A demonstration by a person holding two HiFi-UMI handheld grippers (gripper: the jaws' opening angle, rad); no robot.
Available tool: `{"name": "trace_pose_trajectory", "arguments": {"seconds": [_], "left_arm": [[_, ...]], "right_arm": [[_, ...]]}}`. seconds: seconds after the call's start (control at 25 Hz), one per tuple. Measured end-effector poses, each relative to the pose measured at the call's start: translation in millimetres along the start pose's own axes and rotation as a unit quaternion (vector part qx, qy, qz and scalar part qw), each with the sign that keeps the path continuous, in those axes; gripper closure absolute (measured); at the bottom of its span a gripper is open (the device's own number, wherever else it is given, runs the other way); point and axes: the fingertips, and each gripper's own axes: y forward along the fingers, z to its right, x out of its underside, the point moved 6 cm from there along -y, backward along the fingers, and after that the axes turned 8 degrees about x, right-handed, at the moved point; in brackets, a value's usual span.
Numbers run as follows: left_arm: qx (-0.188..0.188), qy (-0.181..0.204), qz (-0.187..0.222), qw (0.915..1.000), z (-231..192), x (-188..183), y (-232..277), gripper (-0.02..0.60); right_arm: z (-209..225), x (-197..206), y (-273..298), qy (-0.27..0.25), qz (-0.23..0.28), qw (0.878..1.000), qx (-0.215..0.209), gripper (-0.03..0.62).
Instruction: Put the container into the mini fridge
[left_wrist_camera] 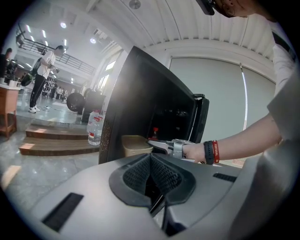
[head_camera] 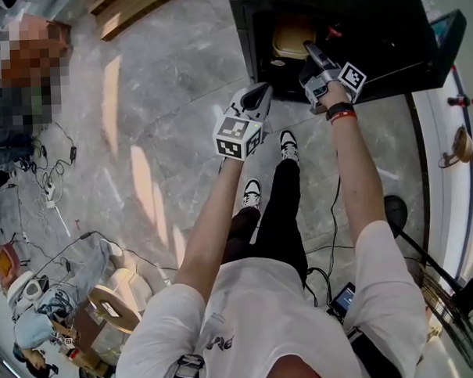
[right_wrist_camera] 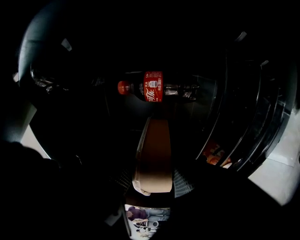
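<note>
A red-capped cola bottle [right_wrist_camera: 152, 89] shows in the dark, a water bottle [left_wrist_camera: 94, 127] stands beside wooden steps [left_wrist_camera: 51, 143], and cables [head_camera: 48, 173] trail across the marble floor [head_camera: 177, 85].

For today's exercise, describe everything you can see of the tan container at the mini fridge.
The container is tan and looks like plastic, with rounded corners and a paler lid edge. The right hand-held gripper is clamped on its near end and holds it roughly level, partly inside the open black mini fridge. A red-labelled cola bottle sits deeper inside, apart from it. Whether the container rests on a shelf cannot be told.
</note>
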Motion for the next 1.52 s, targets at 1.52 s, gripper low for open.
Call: {"name": "trace_pose_trajectory", "arguments": {"seconds": [1.52], "left_arm": [[-0.005,-0.03,-0.006,0.9995,-28.9,18.7,12.1,0.561]], "right_arm": [[-5.9,-38.0,70.0,-0.172,-0.001,0.978,0.121,0.361]]}}
